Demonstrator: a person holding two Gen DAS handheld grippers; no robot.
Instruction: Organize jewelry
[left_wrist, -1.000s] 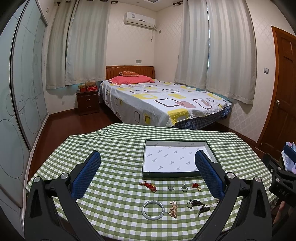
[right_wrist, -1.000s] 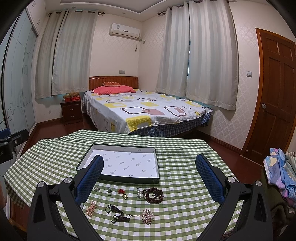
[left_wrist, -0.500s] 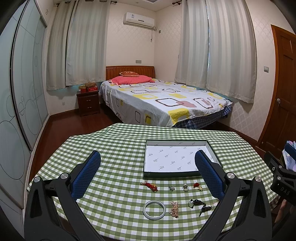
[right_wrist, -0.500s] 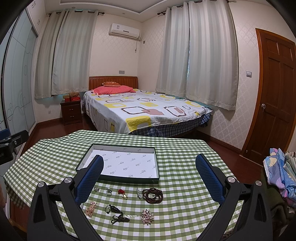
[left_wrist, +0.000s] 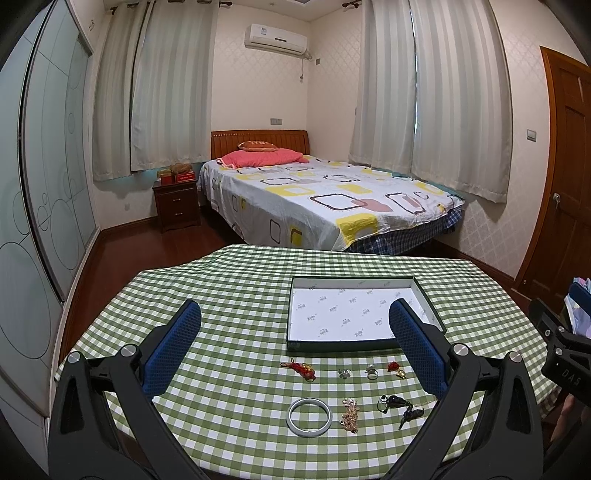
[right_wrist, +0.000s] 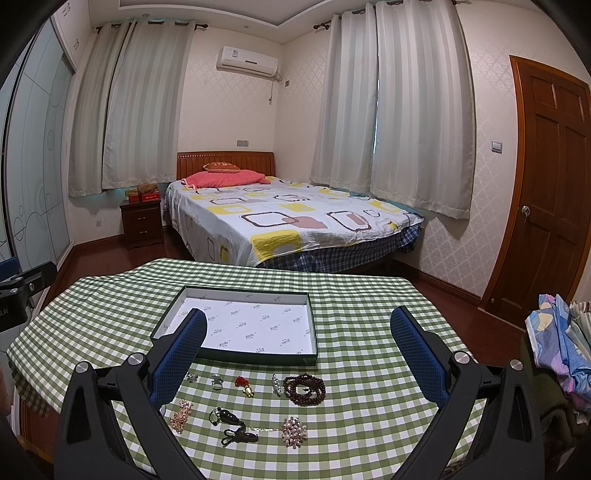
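Note:
A shallow dark-rimmed box with white lining lies empty on the green checked table. In front of it lie several jewelry pieces: a white bangle, a red knot charm, a gold brooch, a ring, dark pendants, a brown bead bracelet and a pearl brooch. My left gripper hovers open above the near left of the pieces. My right gripper hovers open above the right ones. Neither holds anything.
A bed stands beyond the table, a nightstand to its left, a wooden door at right. Folded cloth lies at the right edge. The other gripper's body shows at each view's side.
Both views have shifted only slightly; the left camera has drifted a little, so the box and jewelry sit marginally further right. Nothing was picked up or moved.

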